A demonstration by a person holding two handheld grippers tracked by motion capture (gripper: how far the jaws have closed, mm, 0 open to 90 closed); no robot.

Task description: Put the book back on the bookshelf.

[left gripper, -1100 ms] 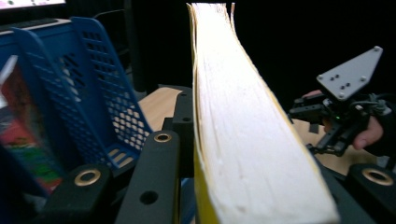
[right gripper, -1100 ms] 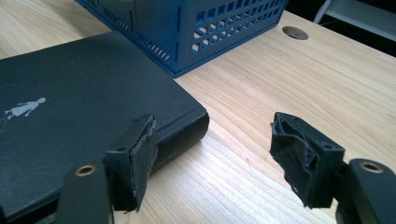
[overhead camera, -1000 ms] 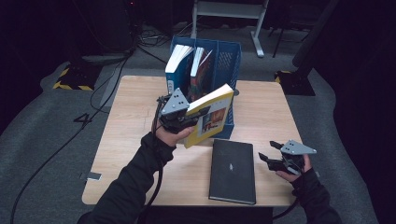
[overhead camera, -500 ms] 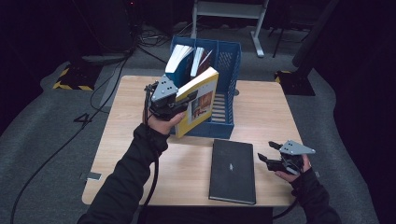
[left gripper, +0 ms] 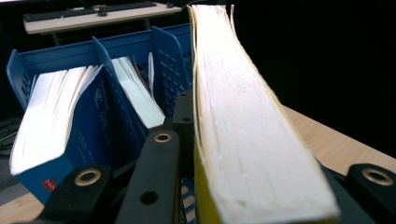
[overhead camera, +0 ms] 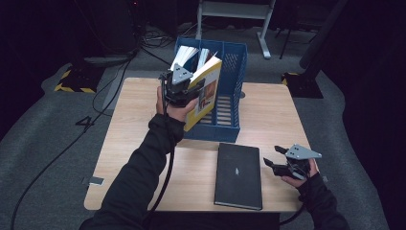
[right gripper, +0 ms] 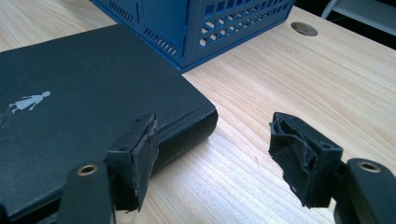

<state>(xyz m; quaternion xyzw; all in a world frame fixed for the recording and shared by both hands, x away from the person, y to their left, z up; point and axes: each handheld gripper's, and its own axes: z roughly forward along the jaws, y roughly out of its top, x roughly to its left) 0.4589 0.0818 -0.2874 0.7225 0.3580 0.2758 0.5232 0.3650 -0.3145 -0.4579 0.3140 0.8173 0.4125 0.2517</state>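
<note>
My left gripper (overhead camera: 190, 90) is shut on a thick yellow-covered book (overhead camera: 207, 91) and holds it upright over the front left of the blue file rack (overhead camera: 235, 81). In the left gripper view the book's white page edge (left gripper: 252, 140) runs up between the jaws. Two books, a blue one (left gripper: 56, 130) and a thinner one (left gripper: 137, 93), lean in the rack's far slots. A black hardcover (overhead camera: 238, 175) lies flat near the table's front edge. My right gripper (overhead camera: 274, 156) rests open just right of it, one pad (right gripper: 140, 154) beside the cover's corner, nothing between its jaws.
The wooden table (overhead camera: 134, 134) has bare room on its left and at the right of the rack, with a cable hole (right gripper: 303, 29) beyond the rack. A cable trails off the left side to the floor. A metal stand (overhead camera: 232, 9) is behind the table.
The left gripper has carried the yellow book away from me and slightly up, from over the table's middle to the rack. The right gripper and black book have stayed put.
</note>
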